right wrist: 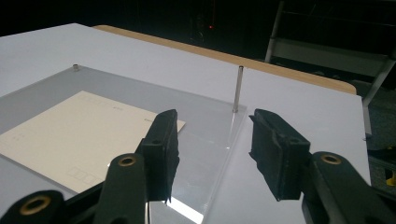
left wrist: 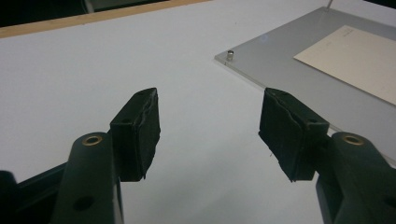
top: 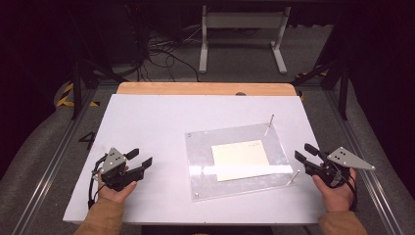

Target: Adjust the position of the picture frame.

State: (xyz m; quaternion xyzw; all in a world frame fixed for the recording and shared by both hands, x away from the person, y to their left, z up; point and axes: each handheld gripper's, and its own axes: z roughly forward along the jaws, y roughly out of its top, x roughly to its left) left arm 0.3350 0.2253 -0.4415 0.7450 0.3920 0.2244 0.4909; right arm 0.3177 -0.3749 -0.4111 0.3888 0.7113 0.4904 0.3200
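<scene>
Looks like a lab or some robotics test setup, not anybody's house. Everything sits around a white table [top: 147, 127] with a wooden edge strip [top: 205, 88] along its far side. Behind the table there's a tangle of black cables [top: 159, 51] on grey carpet, plus a light grey metal stand [top: 242, 36] with two legs. Black frame struts [top: 77, 83] flank the table left and right, with yellow-and-black hazard tape [top: 64, 94] on the floor off its far left corner. Metal rails [top: 54, 166] run along both sides, and the room's kept dark.
</scene>
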